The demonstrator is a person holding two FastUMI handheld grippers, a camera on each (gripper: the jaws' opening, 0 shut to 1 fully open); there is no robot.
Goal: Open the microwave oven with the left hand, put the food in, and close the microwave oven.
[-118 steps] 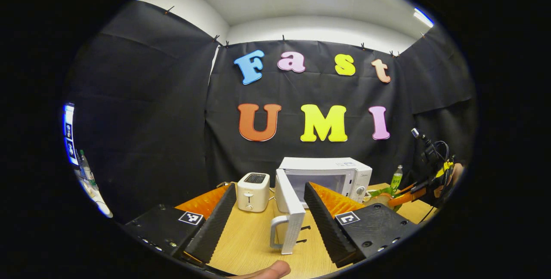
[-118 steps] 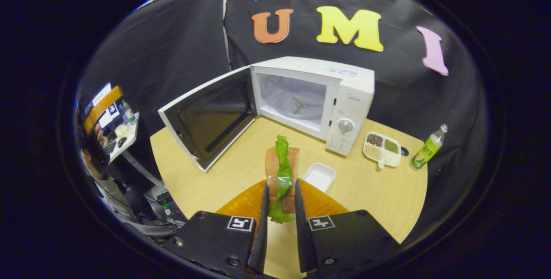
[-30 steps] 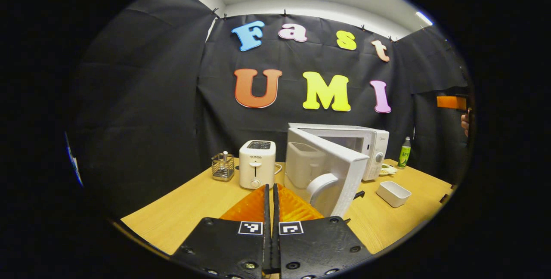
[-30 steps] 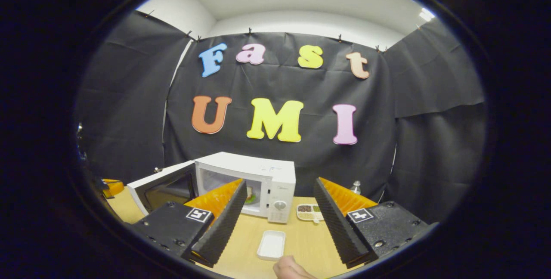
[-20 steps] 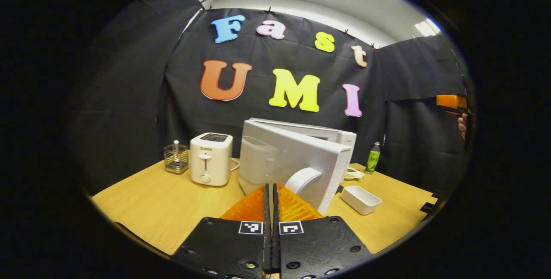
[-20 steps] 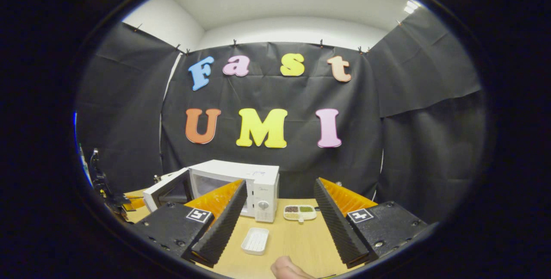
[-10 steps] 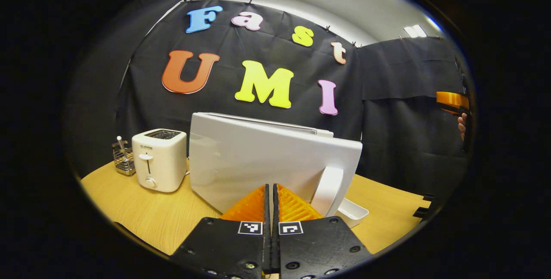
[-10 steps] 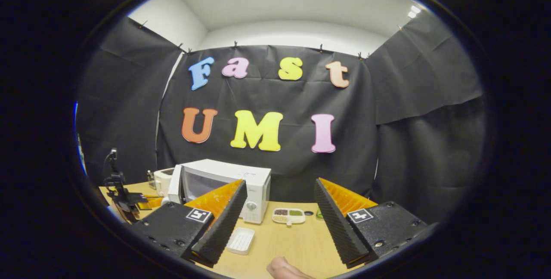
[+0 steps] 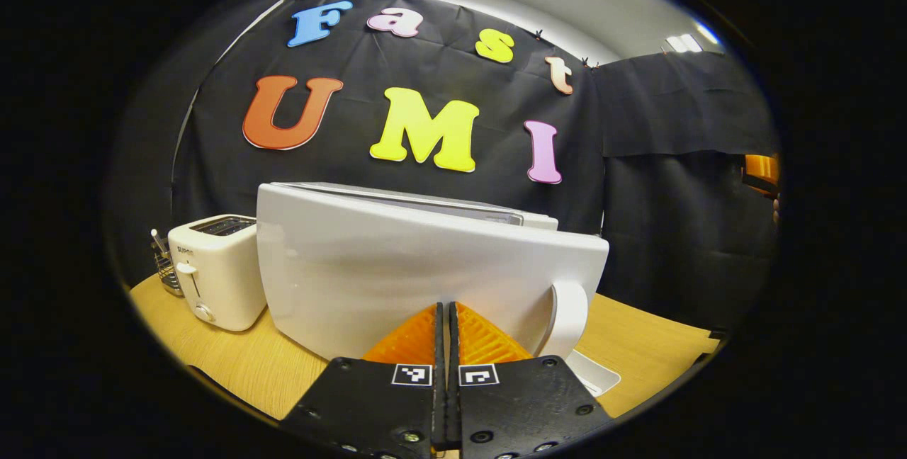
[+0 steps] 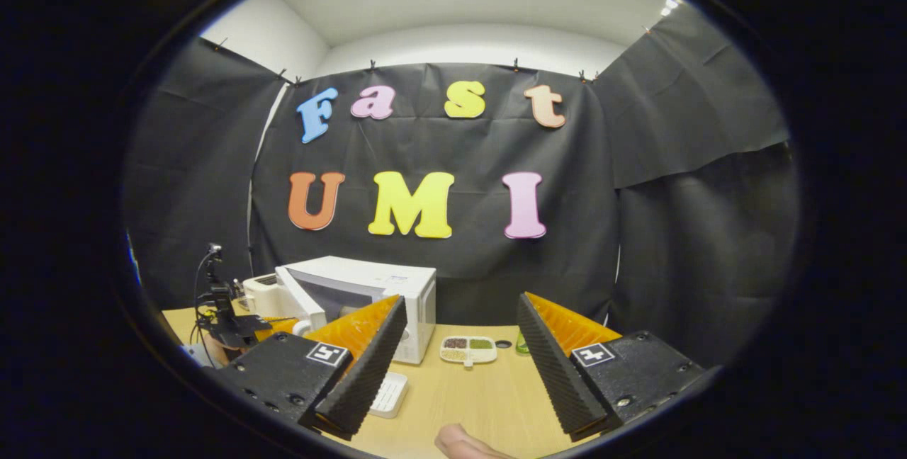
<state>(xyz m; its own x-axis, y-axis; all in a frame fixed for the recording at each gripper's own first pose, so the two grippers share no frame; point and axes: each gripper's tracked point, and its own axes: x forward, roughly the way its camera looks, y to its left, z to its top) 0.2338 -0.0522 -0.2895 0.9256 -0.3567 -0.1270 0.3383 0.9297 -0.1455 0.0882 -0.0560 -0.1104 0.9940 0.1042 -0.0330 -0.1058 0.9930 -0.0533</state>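
Straight ahead of the left gripper (image 9: 447,317), whose jaws are pressed together with nothing between them, the microwave door (image 9: 425,268) blocks most of what lies beyond. Tips sit at or right against the white door panel (contact cannot be confirmed). The door handle (image 9: 567,317) is just right of the jaws. The door is nearly shut; a thin strip of the microwave oven (image 9: 439,198) top edge shows above it. Left of the jaws stands a white toaster (image 9: 212,271) on the wooden surface (image 9: 234,360), with a wire utensil holder (image 9: 164,269) behind it. A white tray (image 9: 592,374) corner peeks out low right of the jaws, under the handle. An orange part of the other gripper (image 9: 762,170) shows far right.

From the right gripper view, the right gripper (image 10: 460,331) has its jaws spread wide, empty, held back from the surface (image 10: 482,388). The microwave oven (image 10: 368,296) sits beyond its left jaw, partly hidden by that jaw. The left gripper (image 10: 234,328) is at the door side, far left. Between the jaws: a divided dish of grains (image 10: 468,349) and a small dark spot on the surface. White tray (image 10: 386,395) lies just beside the left jaw. A green bottle (image 10: 521,343) is mostly hidden behind the right jaw. A fingertip (image 10: 464,441) shows at bottom centre. The food is not visible (door covers the cavity).
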